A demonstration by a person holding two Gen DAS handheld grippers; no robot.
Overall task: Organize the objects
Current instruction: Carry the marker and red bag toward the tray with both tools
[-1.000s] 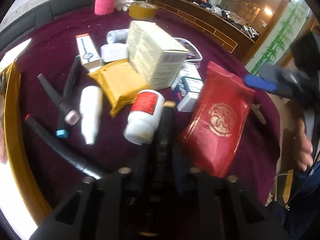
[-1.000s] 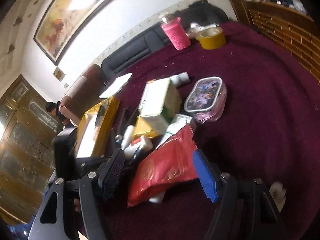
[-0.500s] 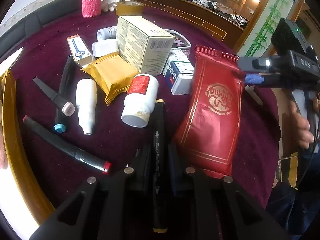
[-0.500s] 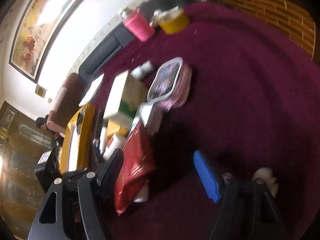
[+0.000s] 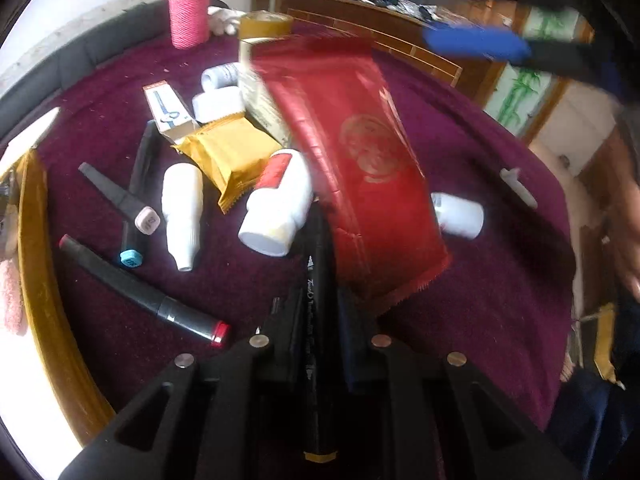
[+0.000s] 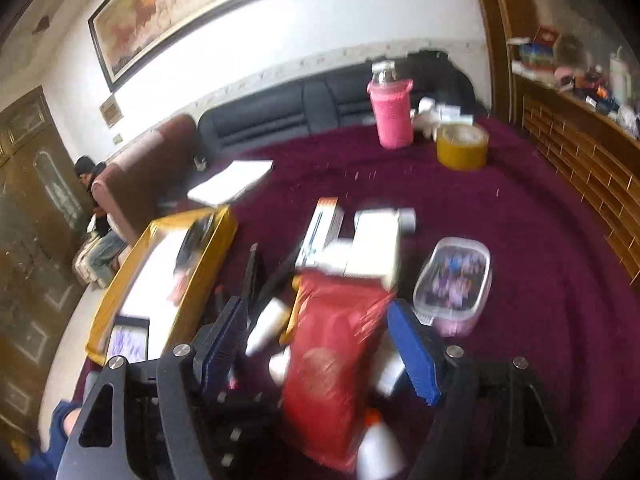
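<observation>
Lifted since a second ago: red foil pouch (image 5: 360, 168), formerly flat on the tabletop (image 5: 500, 280), now hanging tilted above the clutter, blurred. Seen from the right wrist, the pouch (image 6: 332, 368) sits between the blue pads of the right hand-held gripper (image 6: 320, 344), jaws spread wide; whether the pads press on it cannot be told. Newly uncovered behind the pouch: small white bottle (image 5: 460, 216), lying on its side.

Left hand-held gripper (image 5: 316, 320): pressed together, pinching a black marker (image 5: 318, 312) lengthwise.

Beside the pouch, on the maroon tabletop: white bottle with red label (image 5: 278, 204), yellow packet (image 5: 230, 156), white dropper bottle (image 5: 182, 212), cream carton (image 5: 260, 96), three loose markers including one red-tipped (image 5: 140, 292).

Farther out: pink-sleeved bottle (image 5: 188, 12), tape roll (image 5: 266, 26), lidded plastic box (image 6: 454, 280), yellow tray (image 6: 160, 276) at the tabletop's edge.
</observation>
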